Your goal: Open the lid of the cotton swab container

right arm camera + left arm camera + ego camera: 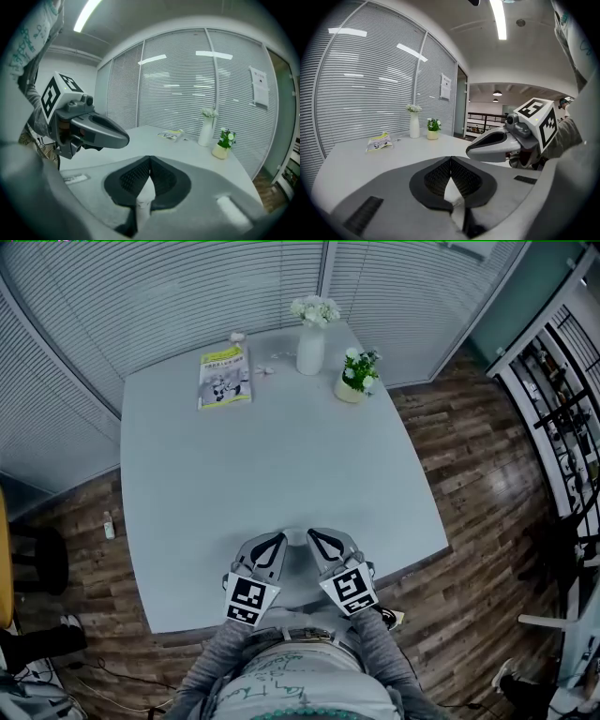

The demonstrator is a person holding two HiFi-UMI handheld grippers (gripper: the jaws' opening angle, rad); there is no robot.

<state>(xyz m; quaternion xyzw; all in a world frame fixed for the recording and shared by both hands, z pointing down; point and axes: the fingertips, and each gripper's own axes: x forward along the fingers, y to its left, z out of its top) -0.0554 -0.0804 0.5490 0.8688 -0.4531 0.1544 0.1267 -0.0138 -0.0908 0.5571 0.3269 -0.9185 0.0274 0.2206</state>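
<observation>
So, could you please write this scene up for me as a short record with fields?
surface: grey table
far end: booklet, white vase of flowers, small potted plant
small bits: beside the booklet, too small to identify
left claw: shut, nothing in it, over the table's near edge
right claw: shut, nothing in it, next to the left one, tips close together
contact: neither claw is touching any object
</observation>
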